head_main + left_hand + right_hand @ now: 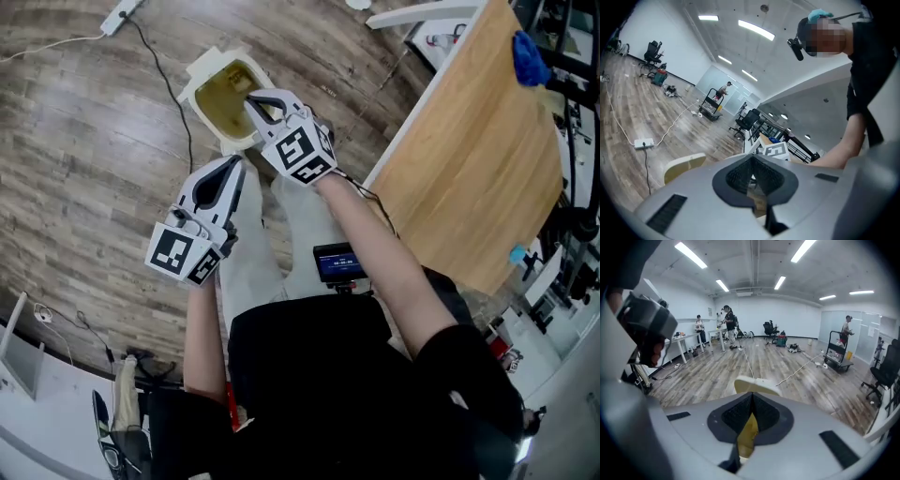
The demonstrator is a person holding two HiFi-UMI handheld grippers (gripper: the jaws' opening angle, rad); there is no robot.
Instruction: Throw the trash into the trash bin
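Observation:
A cream trash bin [208, 67] with a yellowish inside stands on the wood floor straight ahead. My right gripper [251, 101] hangs over its opening with the jaws shut and nothing between them. In the right gripper view the bin's rim [754, 384] shows just past the closed tips [752, 395]. My left gripper [234, 161] is nearer to me, just short of the bin, its jaws also together and empty [752, 158]. From the left gripper view the bin [682, 166] lies low at the left. No loose trash shows in any view.
A wooden table [469, 159] with a blue cloth [530, 58] runs along the right. A power strip [120, 13] and its black cable [169, 84] lie on the floor left of the bin. Further off stand people, office chairs and a cart [836, 352].

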